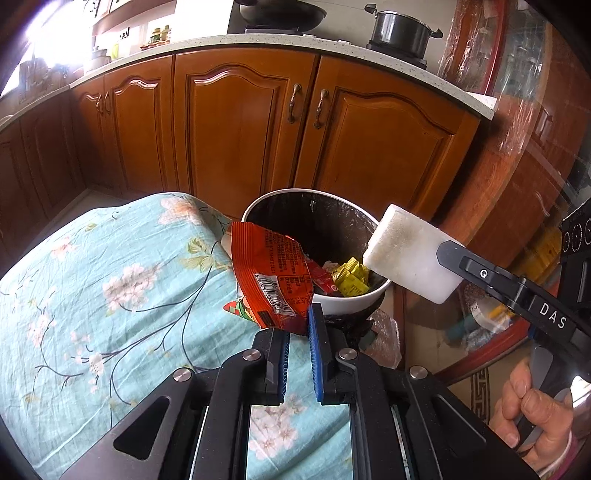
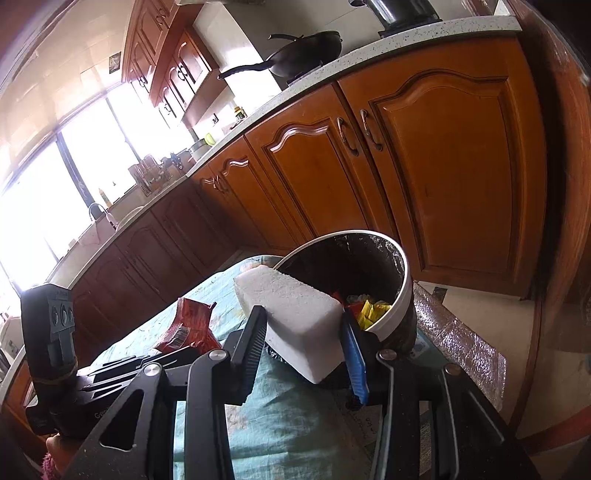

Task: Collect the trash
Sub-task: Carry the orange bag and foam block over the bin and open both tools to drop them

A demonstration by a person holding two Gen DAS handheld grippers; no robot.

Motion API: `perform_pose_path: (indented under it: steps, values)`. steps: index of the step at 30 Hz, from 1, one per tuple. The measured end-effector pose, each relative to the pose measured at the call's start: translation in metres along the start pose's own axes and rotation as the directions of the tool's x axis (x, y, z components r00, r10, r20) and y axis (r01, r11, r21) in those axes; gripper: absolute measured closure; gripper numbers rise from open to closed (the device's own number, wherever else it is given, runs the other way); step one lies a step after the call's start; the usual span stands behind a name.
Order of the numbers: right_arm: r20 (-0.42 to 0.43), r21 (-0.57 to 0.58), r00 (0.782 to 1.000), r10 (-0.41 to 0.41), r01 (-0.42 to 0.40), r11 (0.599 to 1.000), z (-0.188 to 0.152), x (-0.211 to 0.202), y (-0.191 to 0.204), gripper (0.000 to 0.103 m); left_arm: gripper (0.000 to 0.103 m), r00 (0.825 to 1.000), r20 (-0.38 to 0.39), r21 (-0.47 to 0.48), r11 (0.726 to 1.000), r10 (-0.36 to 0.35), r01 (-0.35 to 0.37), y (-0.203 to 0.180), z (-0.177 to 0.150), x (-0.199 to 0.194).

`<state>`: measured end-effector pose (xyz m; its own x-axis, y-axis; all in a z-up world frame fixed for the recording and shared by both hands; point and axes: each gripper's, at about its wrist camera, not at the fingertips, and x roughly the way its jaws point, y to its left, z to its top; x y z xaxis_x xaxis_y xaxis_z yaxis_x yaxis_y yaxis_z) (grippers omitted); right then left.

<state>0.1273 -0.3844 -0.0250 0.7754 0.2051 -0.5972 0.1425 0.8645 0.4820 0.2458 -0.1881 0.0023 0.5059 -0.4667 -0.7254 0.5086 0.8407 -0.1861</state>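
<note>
Pinching a crumpled orange foil snack wrapper in its closed left gripper and clamping a white foam block in the right gripper, the person holds both beside the white, black-lined trash bin, apparently to drop them in.

One round white trash bin lined with a black bag, one crumpled orange-red foil snack wrapper and one white rectangular foam block are in view. Two black handheld grippers appear, left and right. The bench carries one black wok and one dark lidded pot.
</note>
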Motion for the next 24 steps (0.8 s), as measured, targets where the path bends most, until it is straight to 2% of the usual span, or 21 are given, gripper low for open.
perform_pose_path:
  steps: [10,24]
  values:
    - [0.021,-0.017,0.999,-0.032,0.033,0.999,0.020,0.009,-0.006,0.062,0.094,1.000,0.009,0.024,1.000,0.009,-0.010,-0.008,0.023,0.020]
    - [-0.033,-0.030,0.995,-0.090,0.089,0.996,0.030,0.036,-0.019,0.062,0.094,0.998,-0.037,0.033,0.998,0.057,-0.056,-0.010,0.050,0.070]
